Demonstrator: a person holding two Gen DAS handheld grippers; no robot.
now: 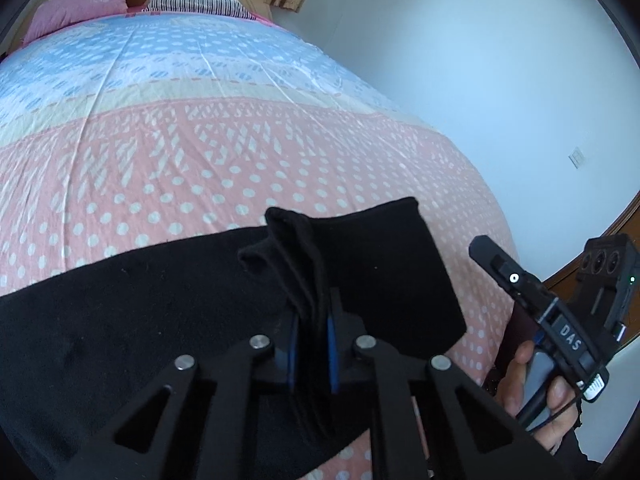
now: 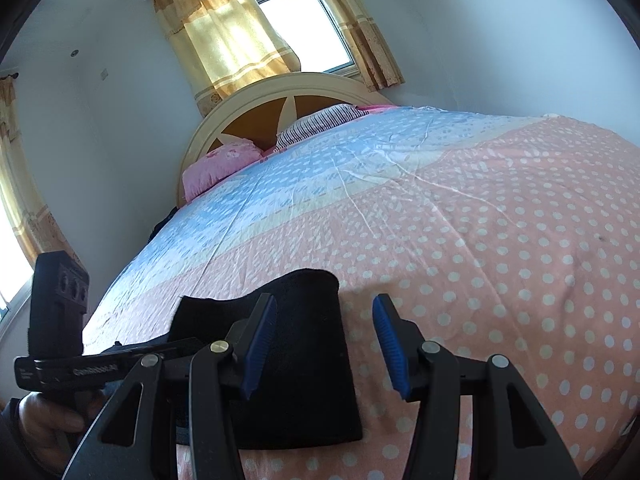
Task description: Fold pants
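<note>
The black pants lie across the near part of the bed. The left gripper is closed on a bunched fold of the cloth and lifts one flap up. The right gripper stands with its jaws apart and holds nothing, beside the right edge of the pants. I think the thick bunch may slip out, because only a small part is pinched, and the fold would fall crooked.

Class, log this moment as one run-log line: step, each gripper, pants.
step: folding | left gripper: shut on black pants | right gripper: open, empty, above pants edge | pants: on polka-dot bedspread
</note>
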